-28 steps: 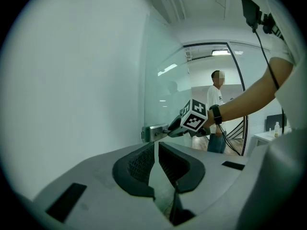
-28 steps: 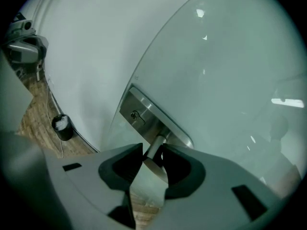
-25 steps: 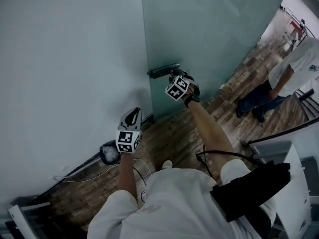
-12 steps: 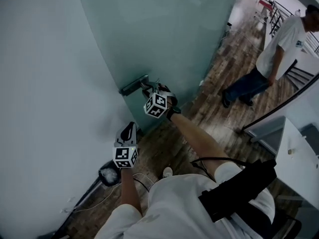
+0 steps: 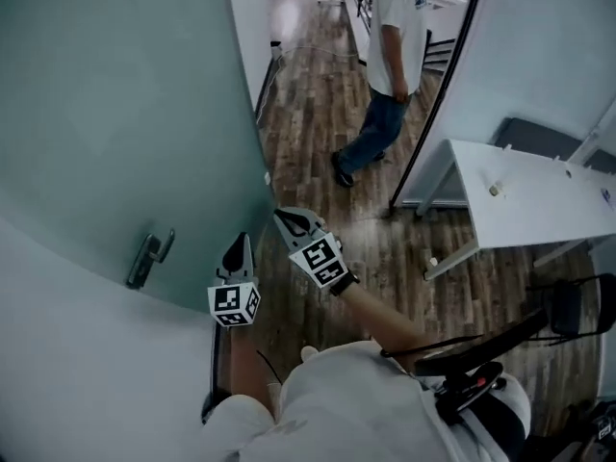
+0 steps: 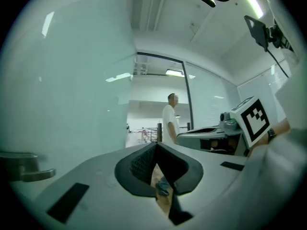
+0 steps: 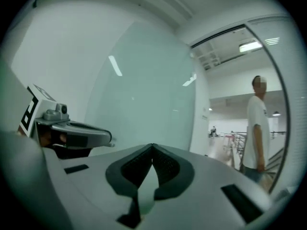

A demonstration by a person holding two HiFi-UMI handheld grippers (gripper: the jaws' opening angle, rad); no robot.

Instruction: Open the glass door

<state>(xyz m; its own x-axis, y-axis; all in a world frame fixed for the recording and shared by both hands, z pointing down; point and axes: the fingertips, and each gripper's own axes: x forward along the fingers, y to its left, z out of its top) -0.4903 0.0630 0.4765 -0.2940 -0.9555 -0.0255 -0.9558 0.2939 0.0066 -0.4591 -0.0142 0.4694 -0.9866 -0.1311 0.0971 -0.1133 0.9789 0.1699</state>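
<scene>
**Jaw state.** The left gripper (image 5: 238,243) has its jaws clenched tip to tip with nothing between them. The right gripper (image 5: 286,218) is the same: clenched and empty. Both point roughly level, side by side and close together. Neither touches anything.

**Reason for the hold.** The handle (image 5: 149,258) of the glass door (image 5: 115,114) lies left of the left jaws, apart from them, with bare glass between. With both pairs of jaws empty, the grippers appear to be carried clear of the door, not working it. The handle step looks finished, or at least not in hand.

**Orientation.** The glass door stands upright with its long axis vertical. Its frosted face runs alongside the jaws on their left. The handle is a lever whose long axis lies about level across the pane.

**Beyond the jaws.** Ahead, past the door's far edge, a person (image 5: 395,27) stands on a wooden floor (image 5: 318,133) in an open passage. A white surface (image 5: 520,195) stands well to the right.
</scene>
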